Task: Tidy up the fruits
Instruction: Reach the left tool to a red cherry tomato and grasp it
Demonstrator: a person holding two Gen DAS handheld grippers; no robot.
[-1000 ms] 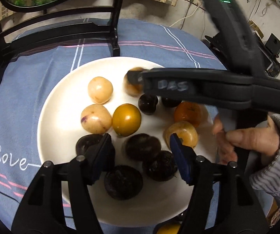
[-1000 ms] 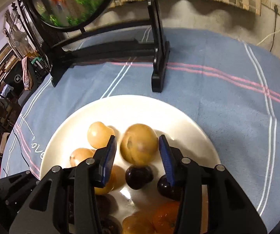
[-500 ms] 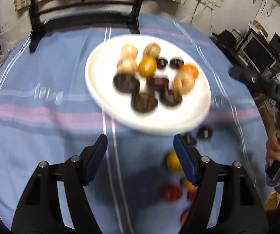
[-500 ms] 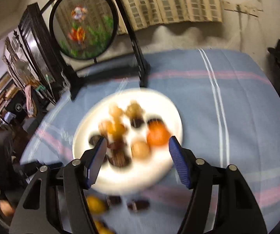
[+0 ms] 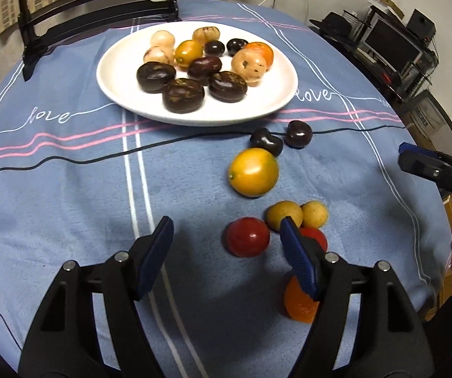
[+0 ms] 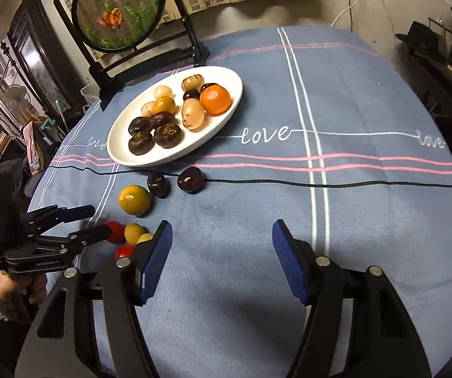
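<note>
Both tongs, left (image 5: pixel 226 260) and right (image 6: pixel 221 260), hung open and empty. Plate (image 5: pixel 276 100) mostly filled; several fruits, including red one (image 5: pixel 247 237), left on cloth (image 5: pixel 68 204).

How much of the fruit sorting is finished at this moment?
Done: many fruits lie on the white plate. In hand: nothing; left gripper and right gripper are open. Left: loose fruits on the tablecloth, including the yellow fruit and red fruit.
</note>
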